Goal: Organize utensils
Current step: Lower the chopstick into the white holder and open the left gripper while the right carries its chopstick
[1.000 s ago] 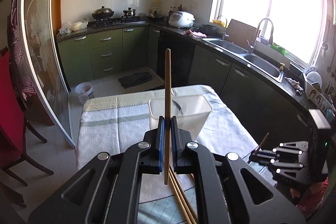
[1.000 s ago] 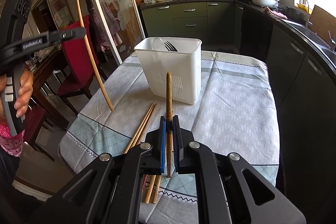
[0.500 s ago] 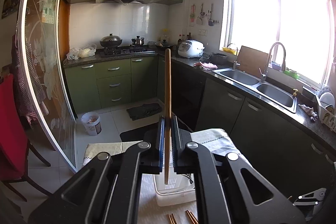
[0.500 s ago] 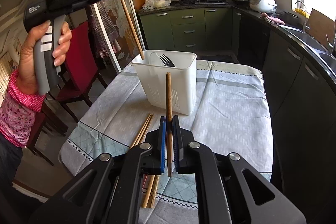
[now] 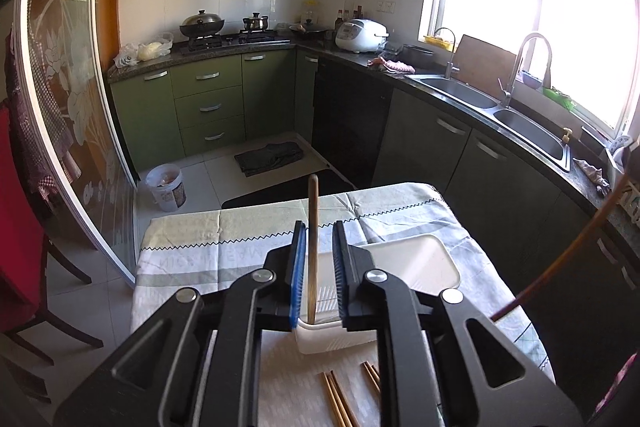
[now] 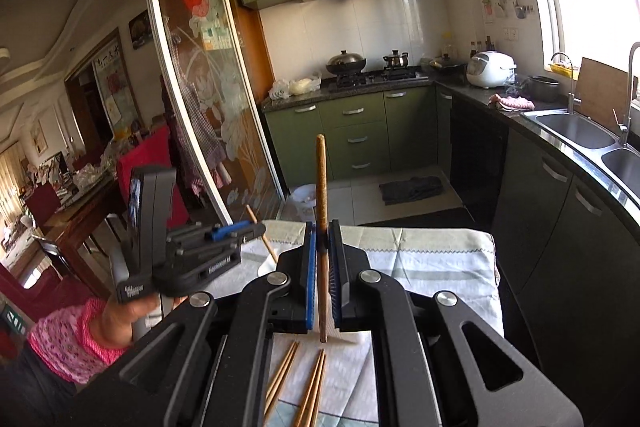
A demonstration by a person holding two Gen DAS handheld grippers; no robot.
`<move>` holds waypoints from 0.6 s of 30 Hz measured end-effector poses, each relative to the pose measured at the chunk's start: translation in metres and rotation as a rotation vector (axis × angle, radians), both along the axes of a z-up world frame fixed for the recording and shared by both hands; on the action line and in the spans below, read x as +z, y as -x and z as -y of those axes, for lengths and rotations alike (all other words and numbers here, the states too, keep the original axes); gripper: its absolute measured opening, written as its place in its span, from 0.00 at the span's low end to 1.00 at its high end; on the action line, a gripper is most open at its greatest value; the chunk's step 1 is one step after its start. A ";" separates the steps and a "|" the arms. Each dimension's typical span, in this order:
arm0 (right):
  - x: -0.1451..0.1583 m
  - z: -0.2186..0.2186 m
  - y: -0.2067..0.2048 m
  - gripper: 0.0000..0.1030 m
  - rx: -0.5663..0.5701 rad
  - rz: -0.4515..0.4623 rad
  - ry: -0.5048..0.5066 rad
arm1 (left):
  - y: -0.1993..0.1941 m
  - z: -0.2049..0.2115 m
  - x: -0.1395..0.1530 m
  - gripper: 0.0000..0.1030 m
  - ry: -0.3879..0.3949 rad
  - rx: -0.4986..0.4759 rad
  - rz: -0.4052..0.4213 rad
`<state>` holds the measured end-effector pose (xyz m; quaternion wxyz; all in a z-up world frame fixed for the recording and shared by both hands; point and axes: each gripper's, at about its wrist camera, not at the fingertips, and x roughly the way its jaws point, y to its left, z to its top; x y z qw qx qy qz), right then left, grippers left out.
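Observation:
My left gripper (image 5: 316,275) is open above the white utensil holder (image 5: 416,263). A wooden chopstick (image 5: 313,251) stands loose between its fingers, lower end inside the holder. My right gripper (image 6: 323,267) is shut on another wooden chopstick (image 6: 321,195), held upright over the table. The left gripper (image 6: 236,233) also shows in the right wrist view, with its chopstick (image 6: 262,235) slanting down into the holder (image 6: 267,266). Several more chopsticks lie on the cloth in front of the holder (image 5: 340,401) and show in the right wrist view too (image 6: 310,387).
The table has a pale patterned cloth (image 5: 192,247). Dark green kitchen cabinets (image 5: 208,107) and a sink counter (image 5: 500,111) stand beyond it. A glass sliding door (image 5: 64,87) and red chairs (image 5: 16,227) are at the left. A small bucket (image 5: 166,181) is on the floor.
My left gripper has dropped over the holder and opened; its chopstick has slid down into the holder. My right gripper has risen and moved toward the holder, still holding its chopstick.

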<state>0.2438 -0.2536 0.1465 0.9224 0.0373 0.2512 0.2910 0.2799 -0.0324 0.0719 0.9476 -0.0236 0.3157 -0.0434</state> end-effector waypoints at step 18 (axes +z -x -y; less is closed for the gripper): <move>-0.056 -0.056 -0.093 0.08 -0.062 -0.118 0.104 | 0.069 -0.010 -0.003 0.27 0.019 -0.057 -0.064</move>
